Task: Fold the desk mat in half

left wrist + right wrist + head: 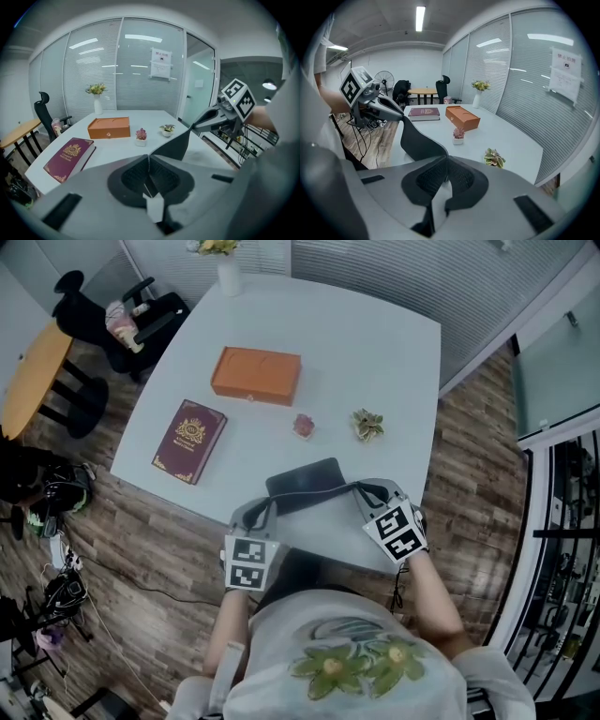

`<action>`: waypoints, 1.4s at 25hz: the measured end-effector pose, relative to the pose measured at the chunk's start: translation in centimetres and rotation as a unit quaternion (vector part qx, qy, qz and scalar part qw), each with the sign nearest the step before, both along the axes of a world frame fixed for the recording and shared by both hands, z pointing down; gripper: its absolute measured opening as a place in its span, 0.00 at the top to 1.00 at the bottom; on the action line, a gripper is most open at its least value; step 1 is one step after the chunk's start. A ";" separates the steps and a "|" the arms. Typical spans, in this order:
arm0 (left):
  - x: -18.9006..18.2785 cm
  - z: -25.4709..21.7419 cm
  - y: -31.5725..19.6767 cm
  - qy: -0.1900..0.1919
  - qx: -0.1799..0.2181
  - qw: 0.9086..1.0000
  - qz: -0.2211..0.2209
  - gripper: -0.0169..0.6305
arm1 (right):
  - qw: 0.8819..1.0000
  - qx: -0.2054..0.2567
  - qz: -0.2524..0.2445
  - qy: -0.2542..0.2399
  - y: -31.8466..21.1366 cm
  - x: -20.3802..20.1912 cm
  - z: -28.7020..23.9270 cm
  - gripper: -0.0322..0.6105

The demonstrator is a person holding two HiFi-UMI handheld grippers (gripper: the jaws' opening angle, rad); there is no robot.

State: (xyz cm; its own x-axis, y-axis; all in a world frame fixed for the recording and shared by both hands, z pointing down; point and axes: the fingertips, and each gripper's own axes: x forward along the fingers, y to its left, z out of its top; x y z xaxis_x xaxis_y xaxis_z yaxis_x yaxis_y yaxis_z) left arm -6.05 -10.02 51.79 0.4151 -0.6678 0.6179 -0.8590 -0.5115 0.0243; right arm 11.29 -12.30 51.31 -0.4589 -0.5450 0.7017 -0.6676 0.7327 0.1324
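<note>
The dark desk mat (pixel 305 482) lies at the near edge of the white table (pixel 375 352). Its near edge is lifted off the surface between my two grippers. My left gripper (pixel 274 506) is shut on the mat's near left corner. My right gripper (pixel 356 489) is shut on the near right corner. In the left gripper view the mat (pixel 176 145) rises as a thin sheet from the shut left gripper (pixel 149 159) toward the right gripper (pixel 198 125). In the right gripper view the mat (pixel 417 138) curves from the shut right gripper (pixel 446 161) to the left gripper (pixel 401 116).
Beyond the mat stand a small pink potted plant (pixel 304 426) and a green succulent (pixel 367 424). Farther back are an orange box (pixel 256 375), a maroon book (pixel 190 440) and a vase of flowers (pixel 228 273). An office chair (pixel 112 320) and a wooden table (pixel 33 376) stand at the left.
</note>
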 end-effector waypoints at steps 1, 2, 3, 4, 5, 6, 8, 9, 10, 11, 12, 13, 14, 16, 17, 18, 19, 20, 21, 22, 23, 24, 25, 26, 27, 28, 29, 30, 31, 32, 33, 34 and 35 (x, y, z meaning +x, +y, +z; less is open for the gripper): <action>-0.1 0.0 -0.2 0.001 0.000 1.000 -0.002 0.95 | 1.000 0.000 -0.001 0.001 -0.2 0.0 0.0 0.91; -0.2 -0.1 -0.3 0.001 -0.001 1.000 -0.004 0.95 | 1.000 0.000 -0.002 0.002 -0.3 0.0 0.0 0.91; -0.3 -0.1 -0.5 0.001 -0.001 1.000 -0.006 0.95 | 1.000 -0.001 -0.003 0.003 -0.5 0.0 0.0 0.91; -0.4 -0.3 -0.6 0.002 -0.001 1.000 -0.008 0.95 | 1.000 -0.002 -0.004 0.004 -0.6 -0.1 -0.1 0.91; -0.5 -0.4 -0.9 0.002 -0.001 1.000 -0.010 0.95 | 1.000 -0.003 -0.004 0.002 -0.8 -0.2 -0.3 0.91; -0.6 -0.5 -1.1 0.003 -0.001 1.000 -0.011 0.95 | 1.000 -0.003 -0.003 -0.002 -1.1 -0.3 -0.5 0.91; -0.7 -0.7 -1.5 0.006 0.000 1.000 -0.013 0.95 | 1.000 -0.002 -0.002 -0.006 -1.5 -0.6 -0.8 0.91; -0.7 -0.8 -1.6 0.007 0.001 1.000 -0.013 0.95 | 1.000 -0.001 -0.002 -0.007 -1.7 -0.6 -1.0 0.91; -0.8 -0.9 -1.8 0.008 0.002 1.000 -0.014 0.95 | 1.000 0.001 -0.001 -0.007 -2.0 -0.7 -1.1 0.91; -0.9 -1.0 -2.0 0.008 0.004 1.000 -0.014 0.95 | 1.000 0.003 -0.002 -0.007 -2.2 -0.8 -1.2 0.91; -1.0 -1.1 -2.2 0.008 0.005 1.000 -0.015 0.95 | 1.000 0.004 -0.002 -0.007 -2.5 -0.9 -1.4 0.91; -1.1 -1.2 -2.4 0.008 0.005 1.000 -0.016 0.95 | 1.000 0.005 -0.003 -0.008 -2.7 -1.1 -1.4 0.91; -1.3 -1.2 -2.5 0.008 0.005 1.000 -0.017 0.95 | 1.000 0.005 -0.004 -0.008 -2.8 -1.2 -1.5 0.91; -1.5 -1.3 -2.8 0.009 0.005 1.000 -0.019 0.95 | 1.000 0.006 -0.006 -0.010 -3.3 -1.4 -1.6 0.91; -1.6 -1.3 -3.0 0.010 0.005 1.000 -0.020 0.95 | 1.000 0.007 -0.007 -0.011 -3.6 -1.5 -1.6 0.91; -1.6 -1.3 -3.3 0.011 0.005 1.000 -0.021 0.95 | 1.000 0.009 -0.006 -0.011 -4.0 -1.5 -1.6 0.91; -1.7 -1.3 -3.5 0.012 0.005 1.000 -0.021 0.95 | 1.000 0.009 -0.006 -0.012 -4.3 -1.6 -1.6 0.91; -1.8 -1.3 -3.6 0.013 0.005 1.000 -0.022 0.95 | 1.000 0.010 -0.006 -0.012 -4.5 -1.7 -1.7 0.91; -1.9 -1.4 -3.7 0.013 0.006 1.000 -0.023 0.95 | 1.000 0.010 -0.007 -0.013 -4.7 -1.8 -1.7 0.91; -2.0 -1.4 -3.9 0.014 0.007 1.000 -0.024 0.95 | 1.000 0.011 -0.008 -0.014 -5.0 -1.9 -1.8 0.91; -2.0 -1.5 -4.0 0.014 0.008 1.000 -0.025 0.95 | 1.000 0.012 -0.009 -0.014 -5.2 -2.0 -1.8 0.91; -2.1 -1.6 -4.2 0.014 0.009 1.000 -0.026 0.95 | 1.000 0.012 -0.010 -0.014 -5.4 -2.0 -1.9 0.91; -2.2 -1.7 -4.3 0.014 0.009 1.000 -0.026 0.95 | 1.000 0.013 -0.011 -0.014 -5.6 -2.1 -2.0 0.91; -2.2 -1.7 -4.4 0.014 0.010 0.999 -0.027 0.95 | 1.000 0.013 -0.013 -0.014 -5.8 -2.2 -2.0 0.91; -2.3 -1.7 -4.5 0.015 0.010 0.999 -0.028 0.95 | 1.000 0.013 -0.014 -0.014 -5.9 -2.3 -2.0 0.91; -2.3 -1.7 -4.5 0.014 0.010 0.999 -0.028 0.95 | 1.000 0.013 -0.015 -0.013 -6.0 -2.3 -2.0 0.91; -2.4 -1.7 -4.6 0.014 0.010 0.999 -0.029 0.95 | 1.000 0.014 -0.016 -0.013 -6.2 -2.3 -1.9 0.91; -2.4 -1.6 -4.7 0.013 0.011 0.999 -0.029 0.95 | 1.000 0.014 -0.017 -0.012 -6.4 -2.4 -1.8 0.91; -2.5 -1.5 -4.8 0.012 0.011 0.999 -0.029 0.95 | 1.000 0.014 -0.017 -0.012 -6.5 -2.4 -1.7 0.91; -2.5 -1.5 -4.9 0.012 0.011 0.999 -0.030 0.95 | 1.000 0.014 -0.018 -0.012 -6.7 -2.5 -1.7 0.91; -2.6 -1.4 -5.0 0.011 0.011 0.999 -0.031 0.95 | 1.000 0.014 -0.018 -0.012 -6.8 -2.6 -1.6 0.91; -2.7 -1.3 -5.1 0.011 0.011 0.999 -0.032 0.95 | 1.000 0.014 -0.019 -0.013 -7.0 -2.6 -1.5 0.91; -2.7 -1.3 -5.2 0.011 0.011 0.999 -0.033 0.95 | 1.000 0.013 -0.020 -0.014 -7.1 -2.7 -1.4 0.91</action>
